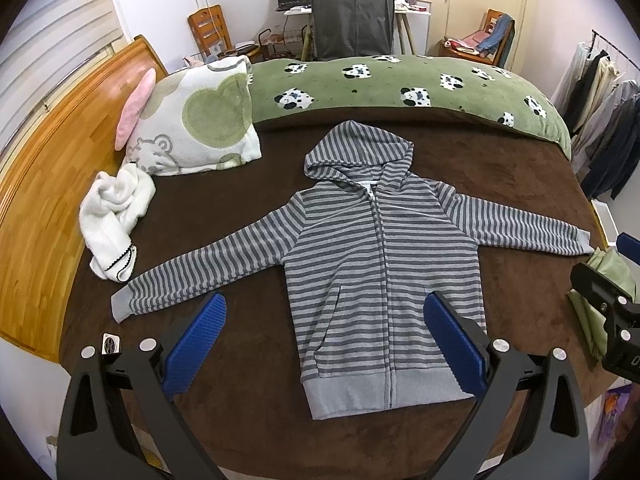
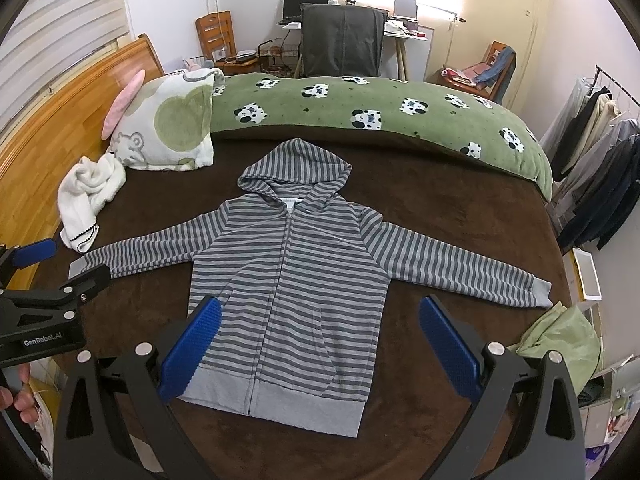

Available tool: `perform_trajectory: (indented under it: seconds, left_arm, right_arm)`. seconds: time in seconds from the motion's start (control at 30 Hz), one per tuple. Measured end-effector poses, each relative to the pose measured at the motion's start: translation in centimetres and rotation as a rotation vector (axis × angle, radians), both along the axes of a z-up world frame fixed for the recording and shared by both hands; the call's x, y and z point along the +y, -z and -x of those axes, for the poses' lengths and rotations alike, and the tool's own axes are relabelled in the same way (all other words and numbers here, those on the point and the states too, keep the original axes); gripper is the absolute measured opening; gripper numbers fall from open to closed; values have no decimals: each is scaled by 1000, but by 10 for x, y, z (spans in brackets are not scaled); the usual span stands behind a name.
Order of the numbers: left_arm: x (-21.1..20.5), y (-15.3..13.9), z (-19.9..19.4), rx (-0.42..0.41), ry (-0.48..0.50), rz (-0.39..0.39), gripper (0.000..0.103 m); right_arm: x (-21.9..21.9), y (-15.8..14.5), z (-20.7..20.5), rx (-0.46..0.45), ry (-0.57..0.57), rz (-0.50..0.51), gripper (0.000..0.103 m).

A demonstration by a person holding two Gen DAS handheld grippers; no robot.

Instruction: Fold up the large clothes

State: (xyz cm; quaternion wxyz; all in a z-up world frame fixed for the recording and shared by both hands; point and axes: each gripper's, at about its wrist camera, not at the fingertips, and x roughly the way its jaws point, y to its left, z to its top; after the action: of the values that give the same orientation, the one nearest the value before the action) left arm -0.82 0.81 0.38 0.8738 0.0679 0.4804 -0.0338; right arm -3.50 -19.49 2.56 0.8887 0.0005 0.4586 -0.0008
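A grey striped zip hoodie [image 1: 372,256] [image 2: 296,280] lies flat and face up on the brown bed cover, hood away from me, both sleeves spread out to the sides. My left gripper [image 1: 324,312] hovers open above the hem's left half, blue pads wide apart, nothing between them. My right gripper [image 2: 318,316] hangs open over the hem's right half, also holding nothing. In the right wrist view the left gripper [image 2: 36,260] shows at the left edge beside the left cuff. The left wrist view catches the right gripper's black body [image 1: 608,304] at the right edge.
A white towel [image 1: 114,216] and a patterned pillow [image 1: 196,124] lie at the head end on the left. A green panda blanket [image 1: 400,88] runs along the far side. A folded green cloth [image 2: 560,340] sits by the right cuff. The wooden headboard [image 1: 52,200] bounds the left.
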Motion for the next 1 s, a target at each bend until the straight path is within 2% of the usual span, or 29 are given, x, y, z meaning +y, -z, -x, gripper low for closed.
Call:
perform_trajectory:
  seconds: [0.27,0.4,0.67,0.87,1.0]
  left_arm:
    - [13,-15,-6,-41,-77,-14,97]
    - [38,-18,-4,-56,-169,-26,97]
    - [115,5,5,-33,-388,-26,97]
    - [178,33,-5,12,-440,-26,97]
    - [222,53,-21,61,-454,-25,97]
  right_arm:
    - [11,-7,-18,-12,-89,-3,97]
    - [28,-3,-31,0,-158,-3,97]
    - [105,12,-63,31,-340,6,97]
    - [172,36,-90,52,-388,33,97]
    - [215,57,-115,84,-370,37,97]
